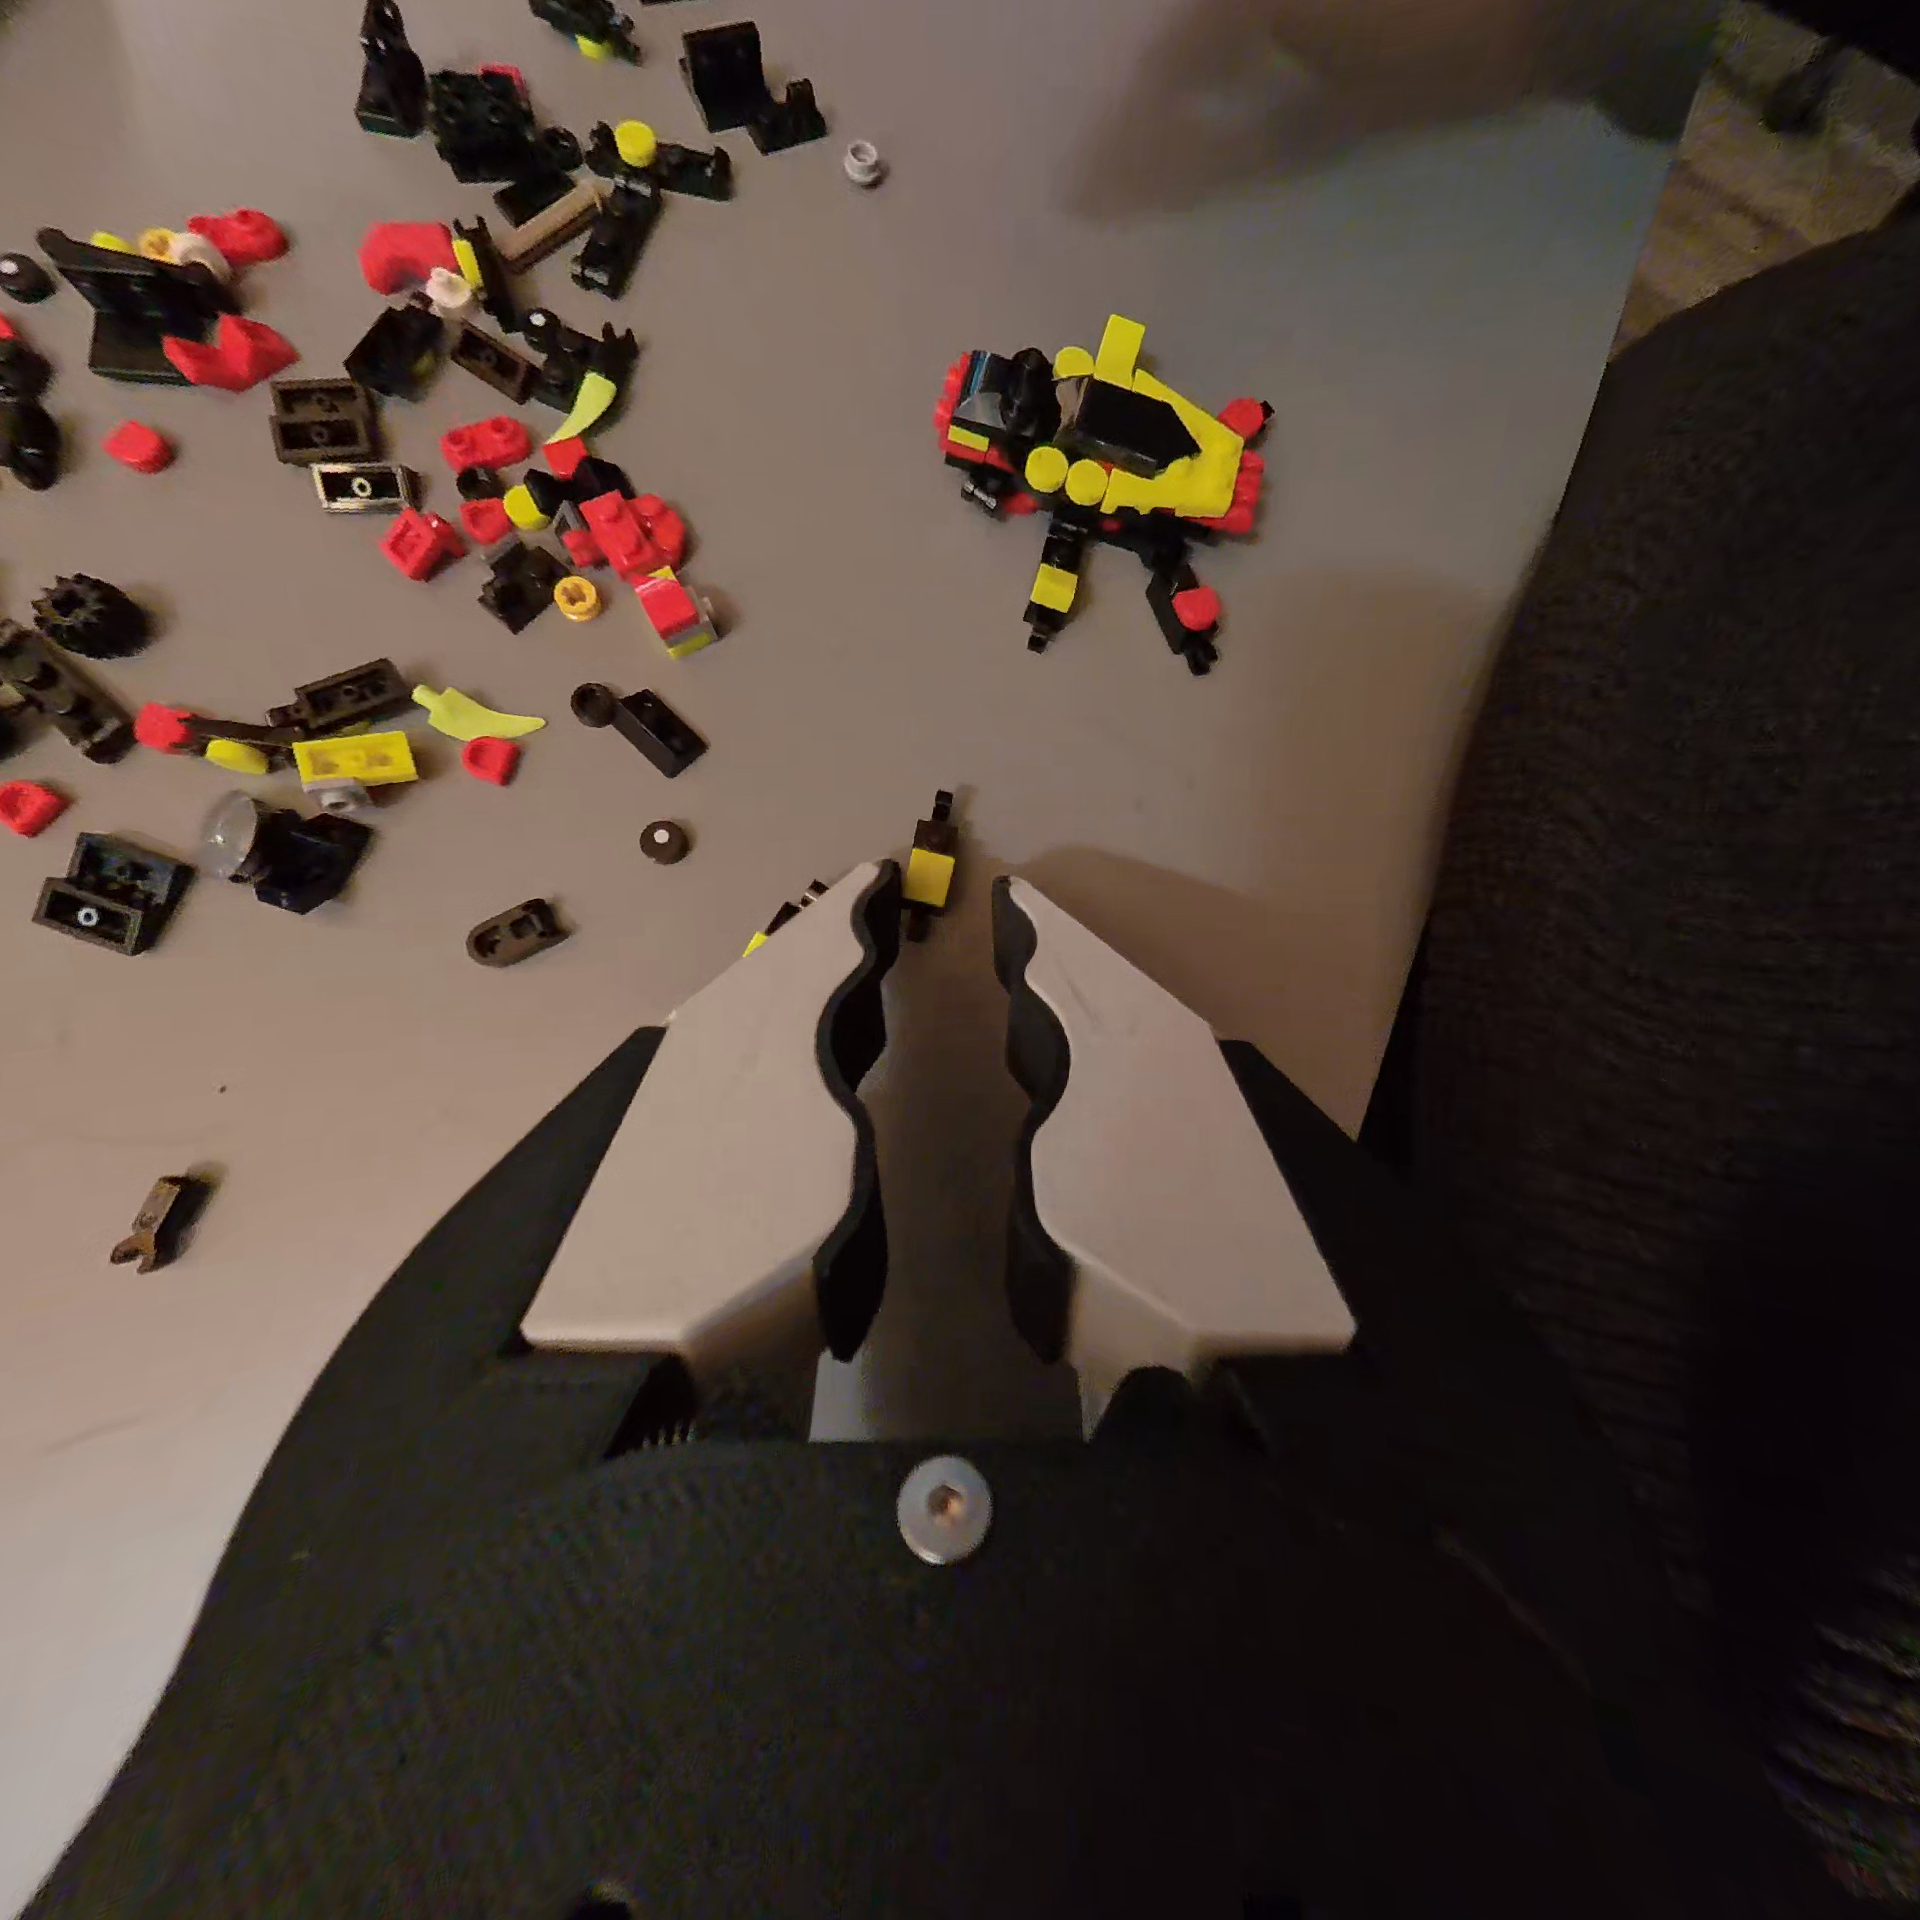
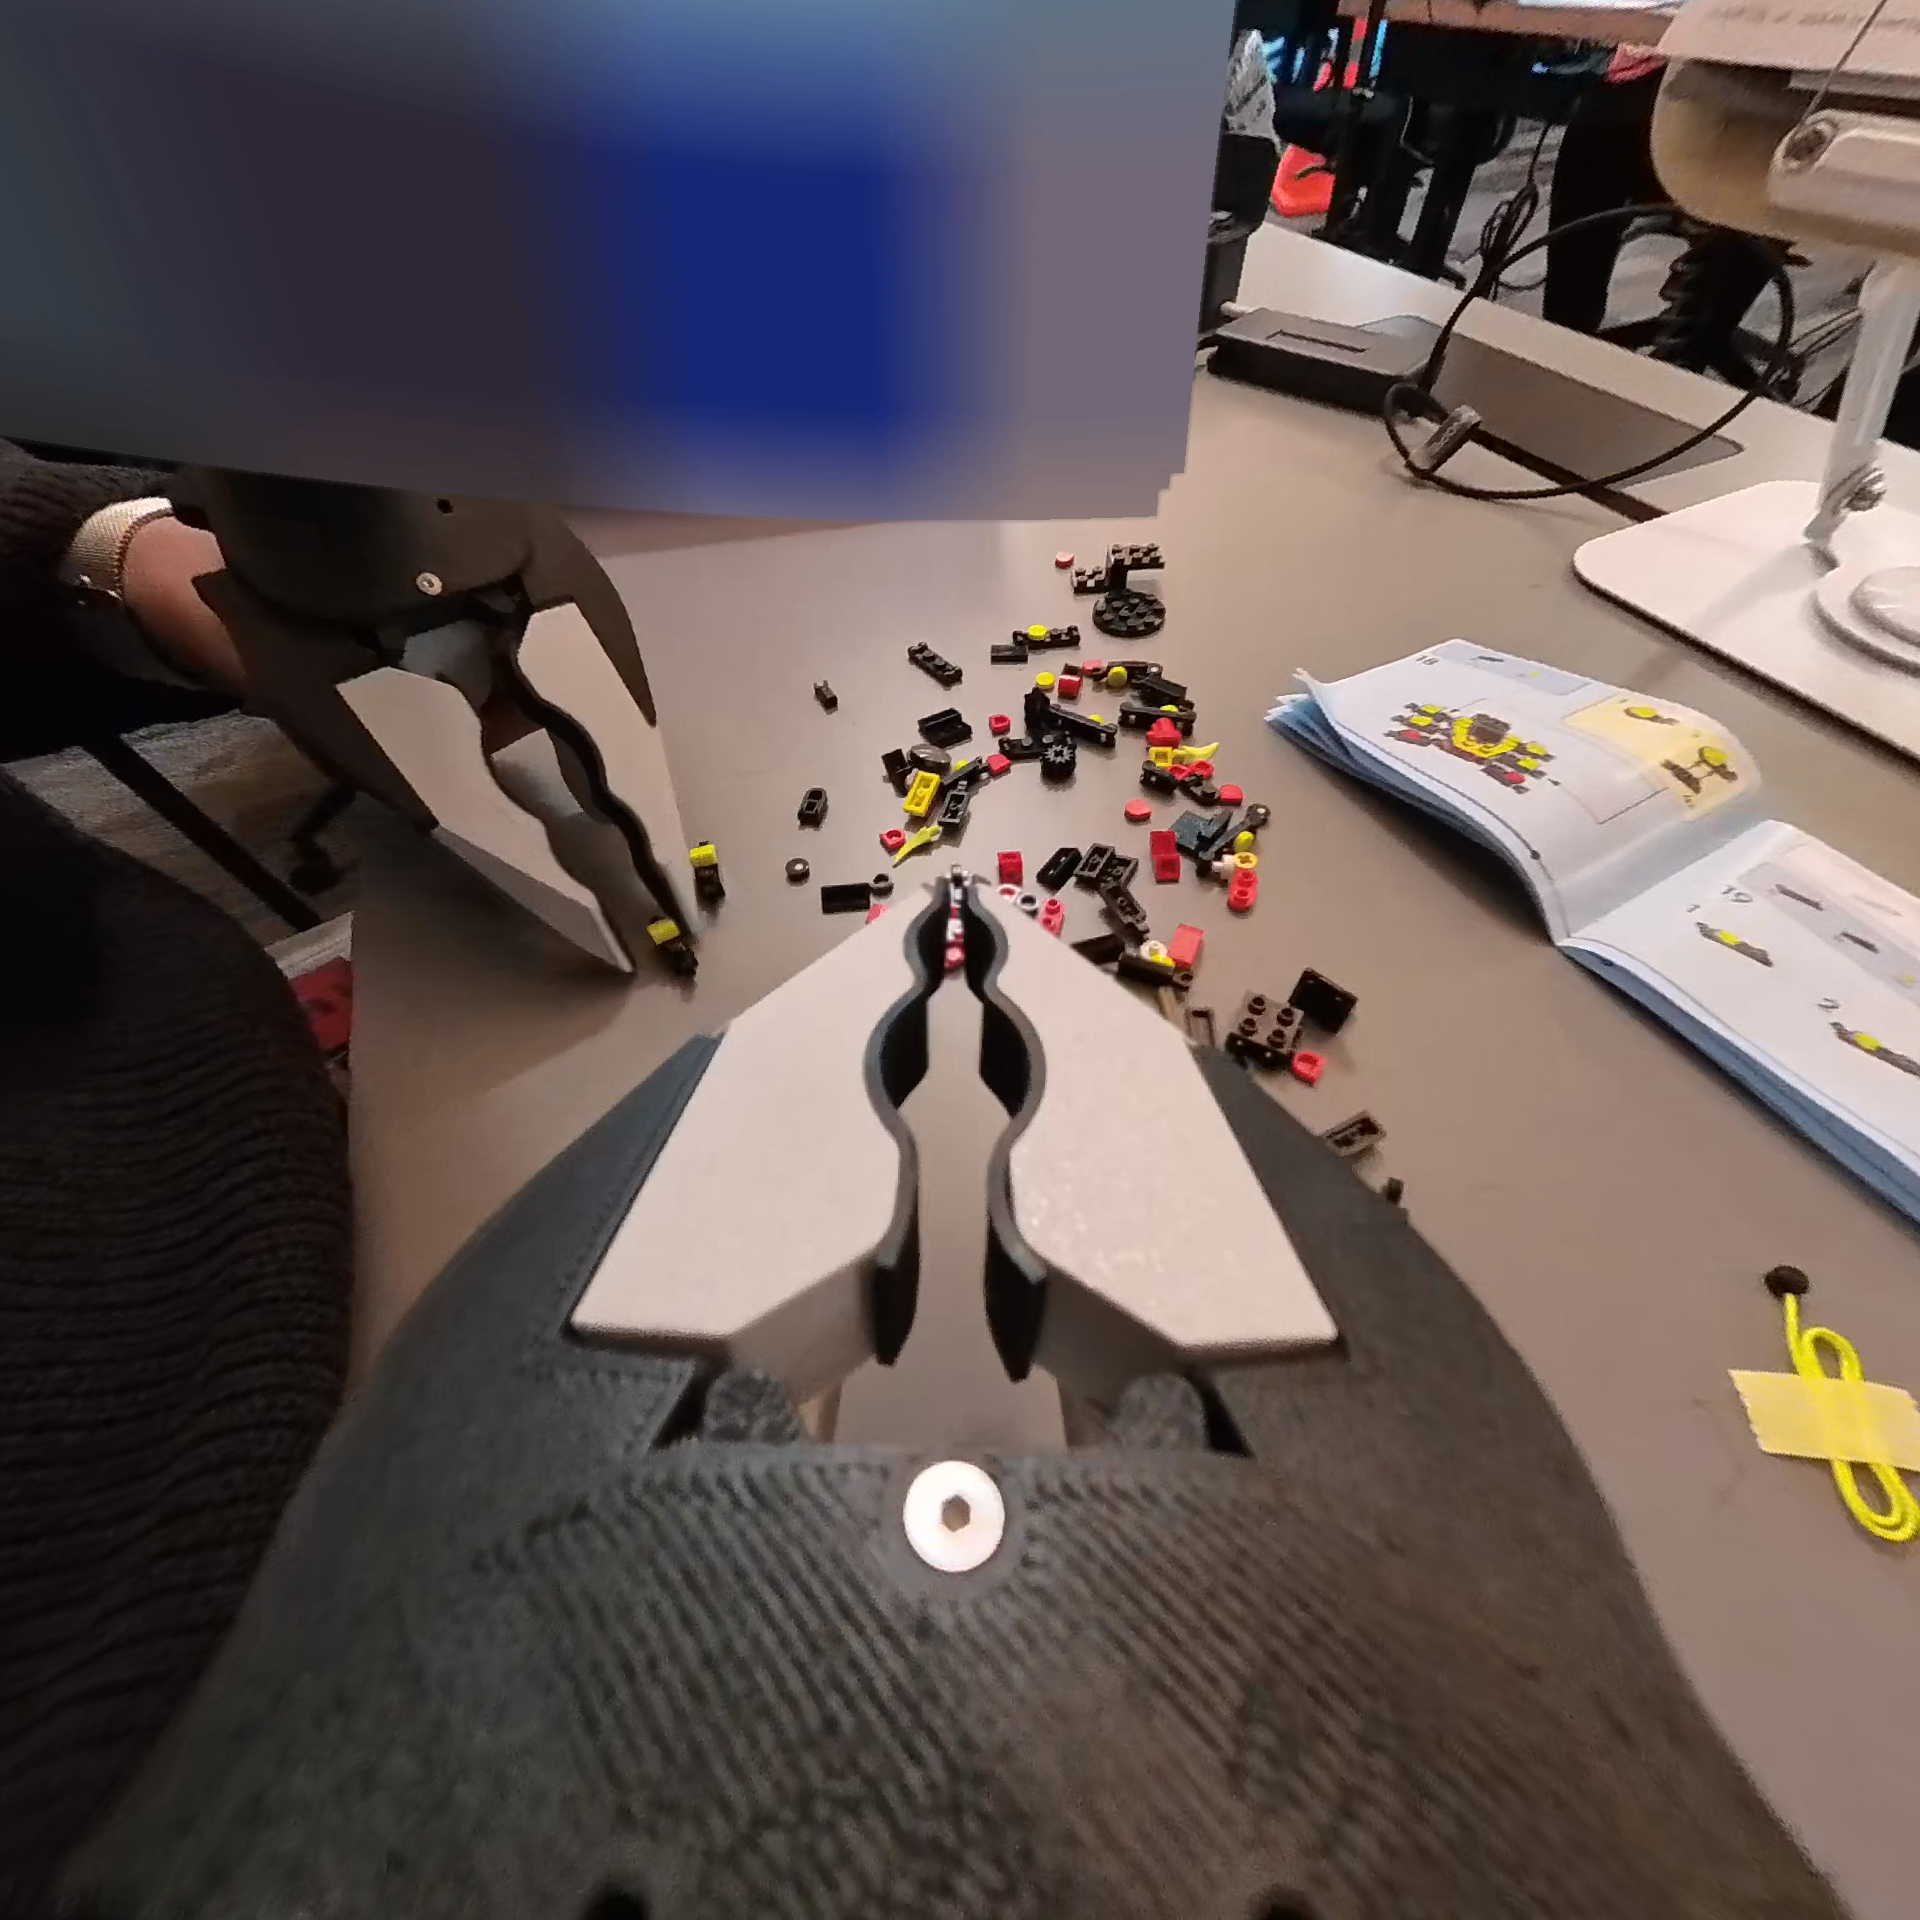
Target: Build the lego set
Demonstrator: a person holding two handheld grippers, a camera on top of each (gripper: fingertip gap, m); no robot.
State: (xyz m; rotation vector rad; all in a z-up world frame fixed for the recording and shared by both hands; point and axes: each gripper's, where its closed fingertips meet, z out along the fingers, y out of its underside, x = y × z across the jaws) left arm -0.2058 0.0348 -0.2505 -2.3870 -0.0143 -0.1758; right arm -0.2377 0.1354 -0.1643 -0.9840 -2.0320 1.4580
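My left gripper [image 1: 943,879] is open, tips down at the grey table [image 1: 1299,727]. A small black-and-yellow lego piece [image 1: 928,875] lies between its tips, close to the left finger. A second such piece [image 1: 781,923] pokes out beside that finger. The part-built black, yellow and red model [image 1: 1112,457] sits farther ahead. My right gripper [image 2: 956,896] is shut on a small red, white and black piece [image 2: 953,928], above the table. The left gripper [image 2: 652,940] also shows in the right wrist view, with both yellow-topped pieces [image 2: 704,858] at its tips.
Several loose black, red and yellow pieces [image 1: 468,499] are scattered to the left; the same pile [image 2: 1091,790] lies ahead of my right gripper. An open instruction booklet [image 2: 1558,810], a white stand base [image 2: 1704,582] and a taped yellow cord [image 2: 1829,1434] lie to the right. The table edge [image 1: 1496,665] is near. The left gripper's tips are roughly 15 centimetres from the right gripper's.
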